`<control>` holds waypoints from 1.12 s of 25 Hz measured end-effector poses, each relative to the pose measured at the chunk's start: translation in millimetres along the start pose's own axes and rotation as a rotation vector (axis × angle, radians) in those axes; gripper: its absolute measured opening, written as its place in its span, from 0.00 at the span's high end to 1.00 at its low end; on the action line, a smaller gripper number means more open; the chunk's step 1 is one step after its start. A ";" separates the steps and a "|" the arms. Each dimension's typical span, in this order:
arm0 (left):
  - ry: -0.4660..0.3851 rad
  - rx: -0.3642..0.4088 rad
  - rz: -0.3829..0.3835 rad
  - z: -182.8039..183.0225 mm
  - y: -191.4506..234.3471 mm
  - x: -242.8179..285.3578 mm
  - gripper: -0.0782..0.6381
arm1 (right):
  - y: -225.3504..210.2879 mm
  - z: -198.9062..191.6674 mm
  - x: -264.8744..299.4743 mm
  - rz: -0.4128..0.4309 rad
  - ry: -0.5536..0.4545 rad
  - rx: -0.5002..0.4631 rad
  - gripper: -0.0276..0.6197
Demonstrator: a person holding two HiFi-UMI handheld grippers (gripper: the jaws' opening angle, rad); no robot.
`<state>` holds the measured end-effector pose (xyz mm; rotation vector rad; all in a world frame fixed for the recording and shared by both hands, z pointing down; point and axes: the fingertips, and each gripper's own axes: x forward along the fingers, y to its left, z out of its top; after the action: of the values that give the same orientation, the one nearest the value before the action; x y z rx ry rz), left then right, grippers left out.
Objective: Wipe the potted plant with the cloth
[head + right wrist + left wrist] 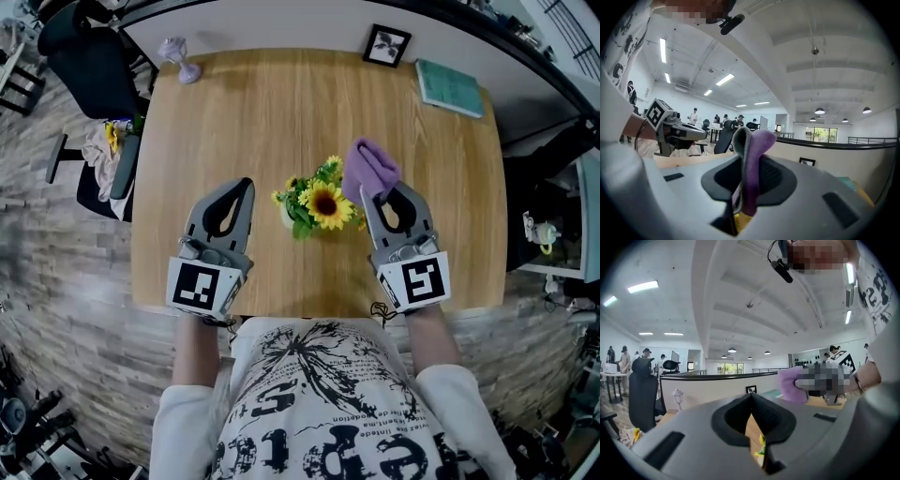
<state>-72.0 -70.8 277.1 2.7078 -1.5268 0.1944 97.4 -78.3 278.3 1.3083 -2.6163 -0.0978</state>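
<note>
The potted plant [319, 202], a sunflower with small yellow blooms and green leaves, stands mid-table between both grippers. My left gripper [247, 186] hovers just left of it, jaws shut with nothing between them; in the left gripper view the jaws meet [751, 397] and a bit of the plant [761, 445] shows below them. My right gripper [371, 193] is just right of the plant, shut on a purple cloth [369, 167] that sticks up and forward from the jaws. In the right gripper view the folded cloth [752, 159] stands pinched between the pads.
The wooden table [234, 103] carries a small framed picture [386, 44] and a teal book [450, 87] at its far edge, and a small pale lamp [178, 58] at the far left corner. An office chair [89, 56] stands left of the table.
</note>
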 end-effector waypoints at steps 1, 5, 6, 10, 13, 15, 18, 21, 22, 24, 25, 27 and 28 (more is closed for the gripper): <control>-0.004 -0.006 -0.003 0.6 -1.4 -0.3 0.89 | 1.3 -0.2 -1.3 0.005 0.002 -0.005 0.85; 0.002 -0.011 -0.004 -2.1 -4.3 1.7 0.89 | -0.5 -0.9 -5.9 0.004 0.006 -0.009 0.85; 0.008 -0.004 -0.001 -3.0 -4.6 2.5 0.89 | -1.3 -2.0 -6.5 0.007 0.007 -0.005 0.85; 0.008 -0.004 0.001 -2.7 -7.9 4.5 0.89 | -2.6 -6.1 -8.4 0.036 0.005 0.026 0.86; 0.009 -0.007 0.003 -1.9 -9.1 4.8 0.89 | -3.8 -5.8 -9.9 0.029 0.000 0.023 0.86; 0.010 -0.007 0.007 -1.0 -8.7 4.5 0.89 | -4.7 -5.6 -10.6 0.018 -0.001 0.017 0.86; 0.015 -0.013 0.003 -0.9 -8.2 3.7 0.89 | -6.4 -7.1 -10.3 0.003 0.003 0.019 0.86; 0.017 -0.010 -0.004 0.2 -8.8 3.8 0.89 | -6.8 -6.5 -10.0 0.005 0.002 0.024 0.86; 0.017 -0.008 -0.004 0.5 -8.7 3.9 0.89 | -6.6 -5.9 -9.9 0.007 0.001 0.022 0.86; 0.020 -0.010 -0.003 -0.9 -8.6 4.4 0.89 | -6.2 -5.3 -10.1 0.006 0.000 0.017 0.86; 0.024 -0.012 -0.004 -2.4 -8.8 4.7 0.89 | -6.0 -5.5 -10.5 0.005 0.000 0.017 0.86; 0.030 -0.017 -0.003 -5.0 -9.6 4.9 0.89 | -6.0 -6.2 -11.4 0.003 0.001 0.016 0.86; 0.031 -0.018 -0.003 -5.3 -10.1 4.9 0.89 | -6.2 -6.3 -11.8 0.002 0.001 0.016 0.86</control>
<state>-61.4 -69.3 283.3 2.6803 -1.5097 0.2201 110.4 -72.4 281.5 1.3110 -2.6222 -0.0760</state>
